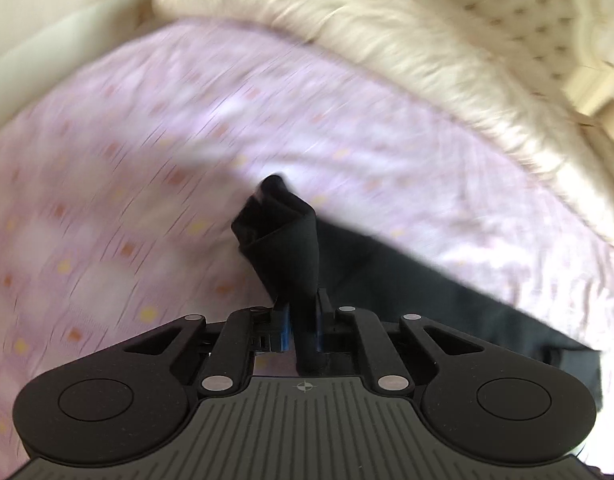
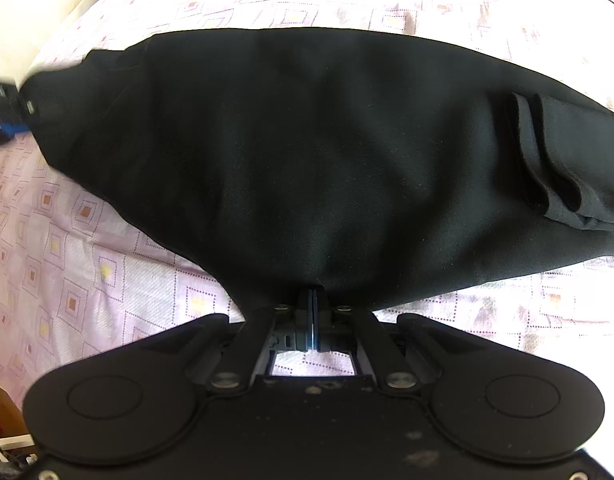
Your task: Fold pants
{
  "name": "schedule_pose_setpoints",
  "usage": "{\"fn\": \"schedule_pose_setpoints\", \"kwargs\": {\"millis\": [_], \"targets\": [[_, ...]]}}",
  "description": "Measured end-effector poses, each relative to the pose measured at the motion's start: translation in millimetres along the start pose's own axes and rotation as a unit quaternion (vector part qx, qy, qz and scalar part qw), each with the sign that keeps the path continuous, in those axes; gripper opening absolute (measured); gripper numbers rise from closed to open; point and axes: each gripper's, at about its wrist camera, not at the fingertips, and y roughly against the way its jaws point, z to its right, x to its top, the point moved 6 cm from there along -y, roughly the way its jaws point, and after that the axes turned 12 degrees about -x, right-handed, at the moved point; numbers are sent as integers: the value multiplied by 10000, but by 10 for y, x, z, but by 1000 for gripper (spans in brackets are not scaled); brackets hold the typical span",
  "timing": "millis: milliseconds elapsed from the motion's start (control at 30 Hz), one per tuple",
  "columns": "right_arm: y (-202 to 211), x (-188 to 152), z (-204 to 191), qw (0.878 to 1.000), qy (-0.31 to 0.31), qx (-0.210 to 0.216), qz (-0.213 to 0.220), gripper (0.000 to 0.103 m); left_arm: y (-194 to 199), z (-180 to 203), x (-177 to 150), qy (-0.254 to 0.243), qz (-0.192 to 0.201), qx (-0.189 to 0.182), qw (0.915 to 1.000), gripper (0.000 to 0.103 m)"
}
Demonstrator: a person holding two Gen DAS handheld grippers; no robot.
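Black, soft, limp pants (image 2: 307, 152) sag on the bed (image 2: 67, 272), both grippers, left (image 1: 301, 312) and right (image 2: 311, 300), clamped on bunched edges — pinch hems, they'll droop.

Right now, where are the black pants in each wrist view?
Left wrist: black pants bunched at centre, pinched by the left gripper, trailing lower right.
Right wrist: they fill the middle, near edge pinched by the right gripper.
Shared landmark: pink patterned bedsheet.

Motion blurs the sheet (image 1: 127, 184) at 9 o'clock; the pants (image 2: 307, 152) run off the right wrist view's 3 o'clock edge.
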Motion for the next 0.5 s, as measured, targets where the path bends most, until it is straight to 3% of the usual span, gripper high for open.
{"fn": "schedule_pose_setpoints", "kwargs": {"millis": [233, 500], "targets": [[0, -46, 37, 9999, -98, 61, 64, 1, -1, 823, 62, -989, 80, -655, 9929, 10], [-6, -91, 242, 9974, -569, 449, 41, 0, -480, 1549, -460, -1852, -628, -1281, 9723, 10]]}}
